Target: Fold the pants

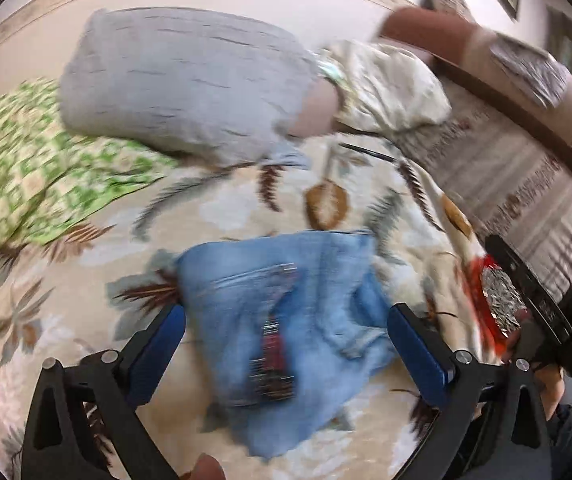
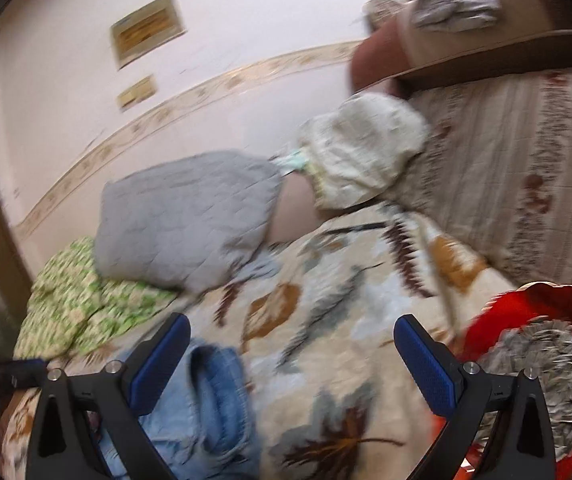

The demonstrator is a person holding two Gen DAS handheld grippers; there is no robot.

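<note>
The light-blue jeans point(image 1: 246, 280) lie folded into a compact bundle on the leaf-patterned bedspread point(image 1: 86, 280), with a dark red label showing on top. My left gripper point(image 1: 287, 312) hovers above them, open wide, its blue pads on either side of the bundle and apart from the cloth. In the right wrist view the jeans point(image 2: 206, 400) sit at the lower left, partly behind the left finger. My right gripper point(image 2: 291, 322) is open over the bare bedspread point(image 2: 325, 360) with nothing between its fingers.
A grey pillow point(image 1: 182, 80), a cream pillow point(image 1: 385, 84) and a green checked cloth point(image 1: 26, 160) lie at the bed's far side by the wall. A red bowl of seeds point(image 2: 541, 360) stands at the right. A black device with a green light point(image 1: 545, 300) is at the right edge.
</note>
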